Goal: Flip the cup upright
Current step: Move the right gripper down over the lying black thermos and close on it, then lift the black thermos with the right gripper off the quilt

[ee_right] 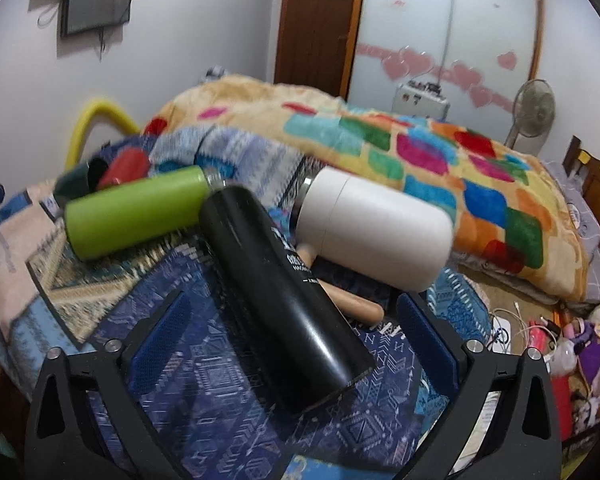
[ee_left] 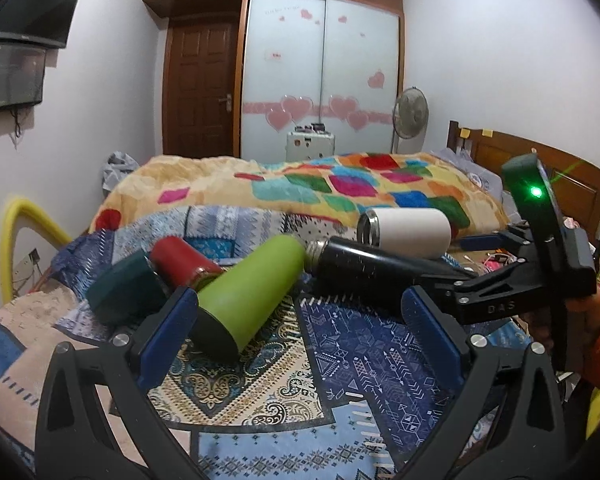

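Several cups lie on their sides on a patterned blue cloth [ee_left: 340,360]. A black flask [ee_right: 278,280] lies between my right gripper's open fingers [ee_right: 292,320], its base toward the camera; it also shows in the left wrist view [ee_left: 372,268]. A white cup [ee_right: 376,226] lies just beyond it, also in the left wrist view [ee_left: 406,230]. A lime green cup [ee_left: 252,288] lies by my left gripper's [ee_left: 300,320] left finger [ee_left: 168,332]; the left gripper is open and empty. A red cup [ee_left: 182,260] and a dark green cup [ee_left: 122,290] lie further left.
A wooden stick [ee_right: 352,304] lies under the black flask. A colourful blanket [ee_left: 300,184] is heaped on the bed behind. Cables and toys [ee_right: 540,332] sit at the right. A fan [ee_left: 410,114] and wardrobe [ee_left: 320,72] stand at the back.
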The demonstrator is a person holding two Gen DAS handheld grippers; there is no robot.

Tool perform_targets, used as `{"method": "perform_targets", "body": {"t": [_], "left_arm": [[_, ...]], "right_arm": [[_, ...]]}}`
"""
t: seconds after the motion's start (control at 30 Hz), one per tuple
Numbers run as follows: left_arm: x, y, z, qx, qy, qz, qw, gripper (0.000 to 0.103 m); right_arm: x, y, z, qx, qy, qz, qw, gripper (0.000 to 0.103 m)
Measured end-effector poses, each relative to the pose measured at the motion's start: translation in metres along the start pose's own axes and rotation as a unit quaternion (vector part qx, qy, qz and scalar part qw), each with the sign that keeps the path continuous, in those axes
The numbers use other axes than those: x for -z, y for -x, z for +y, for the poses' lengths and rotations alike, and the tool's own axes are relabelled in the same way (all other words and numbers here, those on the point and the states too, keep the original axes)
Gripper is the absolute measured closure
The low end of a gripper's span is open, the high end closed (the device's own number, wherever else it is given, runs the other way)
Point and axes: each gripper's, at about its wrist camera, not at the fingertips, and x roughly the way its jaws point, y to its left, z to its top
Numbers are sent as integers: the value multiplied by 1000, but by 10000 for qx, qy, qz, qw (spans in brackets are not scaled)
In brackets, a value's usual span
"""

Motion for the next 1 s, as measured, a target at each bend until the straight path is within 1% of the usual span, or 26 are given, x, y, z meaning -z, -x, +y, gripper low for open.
{"method": "perform_targets", "body": {"t": [0.17, 0.23, 0.3, 0.4, 0.47, 0.63, 0.83, 1.0], "left_arm": [[4, -14, -1, 14, -8, 116, 9999, 0], [6, -17, -1, 12, -15, 137, 9999, 0], [7, -20, -1, 16, -2, 161, 9999, 0], [7, -23, -1, 20, 1, 185, 9998, 0], [7, -23, -1, 11, -15, 179, 9998, 0], [9, -25, -2, 17, -40, 198, 9998, 0], [11, -26, -3, 43, -2, 206, 9998, 0], [12, -22, 2, 27, 53, 193, 9998, 0]], "right_arm": [[-12, -19, 5, -451, 453, 404, 9971, 11], [-18, -24, 6, -596, 632, 588, 9945, 16], [-21, -33, 4, -708, 702, 790, 9919, 26], [-21, -46, 0, -814, 768, 1138, 9872, 33], [-19, -51, -2, -881, 762, 1275, 9850, 34], [-14, -56, 0, -937, 790, 1408, 9824, 35], [-15, -54, 2, -893, 758, 1370, 9836, 39], [-12, -44, 10, -644, 689, 1206, 9882, 40]]}}
